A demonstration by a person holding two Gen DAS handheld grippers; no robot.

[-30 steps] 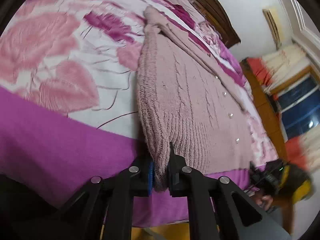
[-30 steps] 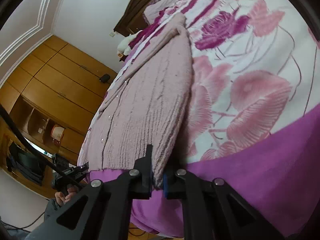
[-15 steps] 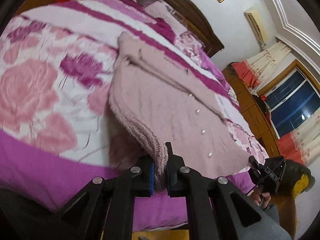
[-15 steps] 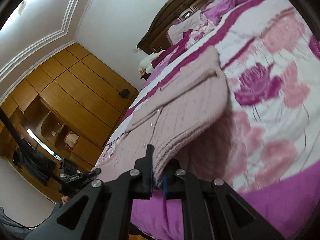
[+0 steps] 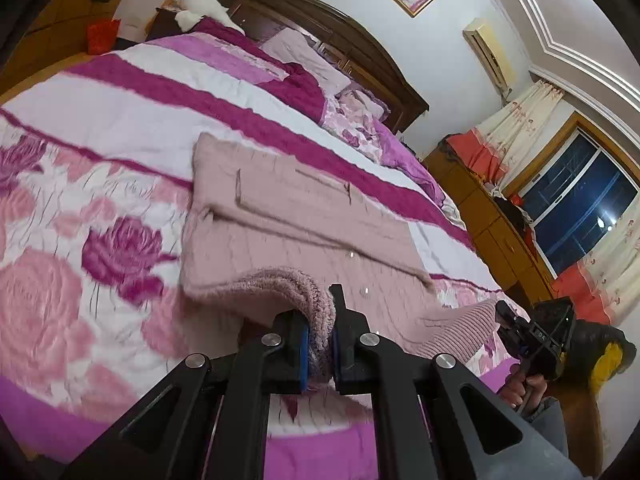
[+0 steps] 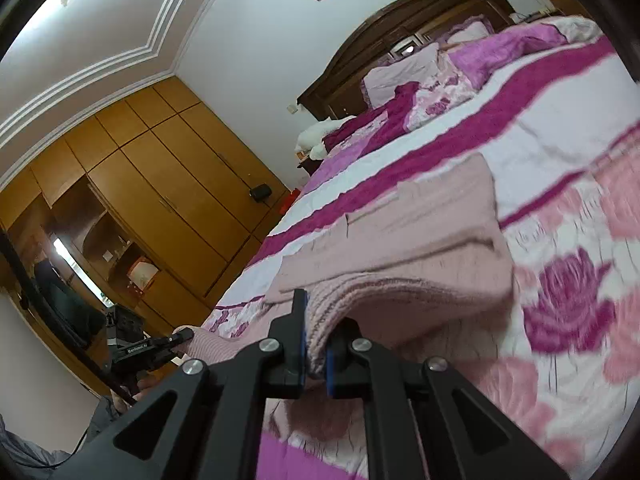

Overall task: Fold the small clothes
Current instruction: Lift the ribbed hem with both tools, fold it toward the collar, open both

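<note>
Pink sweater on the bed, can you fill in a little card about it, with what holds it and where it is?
item: pink knit sweater
lies on: flowered bedspread, far part flat
near hem: lifted off the bed, curling toward the far part
left gripper: shut on one hem corner
right gripper: shut on the other hem corner
sleeves: folded across the body
buttons: a few small ones show on the front
behind: dark wooden headboard, pillows
fold: not finished yet

Pink knitted cardigan point(image 5: 304, 216) lies buttoned on the bed, its ribbed hem lifted and curling over.
</note>
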